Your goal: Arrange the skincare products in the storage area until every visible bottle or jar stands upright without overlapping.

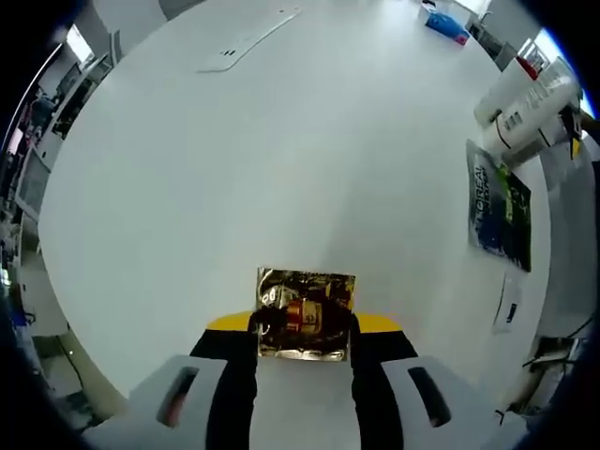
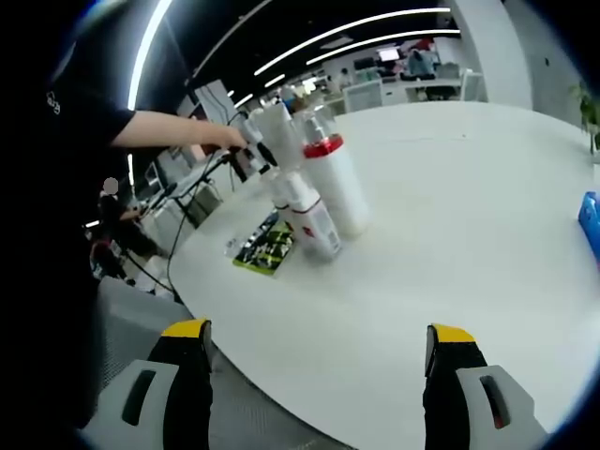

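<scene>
My left gripper point(image 1: 305, 328) is shut on a shiny gold packet point(image 1: 306, 298), held just above the white table point(image 1: 281, 169). At the right edge of the left gripper view stand white bottles point(image 1: 525, 98), with a dark sachet point(image 1: 499, 208) lying flat in front of them. In the right gripper view, a tall white bottle with a red band point(image 2: 333, 183) and a shorter white bottle point(image 2: 314, 223) stand upright close together, beside a green and black sachet point(image 2: 265, 248). My right gripper point(image 2: 317, 370) is open and holds nothing, well short of them over the table's near edge.
A person's arm point(image 2: 173, 131) reaches in from the left toward the bottles. A small white sachet point(image 1: 507, 305) lies near the table edge. A blue pack point(image 2: 591, 220) lies at the far right, and a flat white strip point(image 1: 246, 42) lies at the far side.
</scene>
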The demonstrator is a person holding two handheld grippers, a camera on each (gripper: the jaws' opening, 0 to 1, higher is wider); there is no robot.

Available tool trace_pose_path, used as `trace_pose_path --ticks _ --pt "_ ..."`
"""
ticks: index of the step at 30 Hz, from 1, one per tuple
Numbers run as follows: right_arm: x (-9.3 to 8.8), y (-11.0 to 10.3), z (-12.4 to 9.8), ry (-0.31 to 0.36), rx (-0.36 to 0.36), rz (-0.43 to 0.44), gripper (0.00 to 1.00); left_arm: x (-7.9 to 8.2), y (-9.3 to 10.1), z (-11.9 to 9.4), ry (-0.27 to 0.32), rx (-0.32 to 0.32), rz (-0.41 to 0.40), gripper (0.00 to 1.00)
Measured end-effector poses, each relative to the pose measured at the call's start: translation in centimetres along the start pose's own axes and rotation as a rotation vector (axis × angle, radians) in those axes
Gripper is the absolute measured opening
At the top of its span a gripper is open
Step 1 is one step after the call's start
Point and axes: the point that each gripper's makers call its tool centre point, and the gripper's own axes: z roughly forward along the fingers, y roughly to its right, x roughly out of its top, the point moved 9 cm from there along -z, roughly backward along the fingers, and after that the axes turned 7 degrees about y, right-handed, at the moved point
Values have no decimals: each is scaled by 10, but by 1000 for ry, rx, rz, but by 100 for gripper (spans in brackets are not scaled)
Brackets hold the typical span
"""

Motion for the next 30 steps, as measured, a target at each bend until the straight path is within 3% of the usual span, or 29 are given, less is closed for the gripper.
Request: trace_pose_path --ticks 10,13,23,24,25,30 --pt "2 -4 1 2 7 0 99 -2 -5 -1 -5 0 33 33" --pt "2 -4 2 0 8 -2 99 9 11 -12 -12 -6 60 33" --pt "1 -3 3 5 19 -17 99 9 26 -16 -43 -31 186 33" --pt "1 -3 3 5 20 -18 99 11 37 -18 -41 -29 188 33" --pt "1 -3 3 5 22 -21 99 18 67 -24 -39 -31 194 33" --pt "1 -3 3 9 26 -29 99 14 74 -21 -30 -46 202 33"
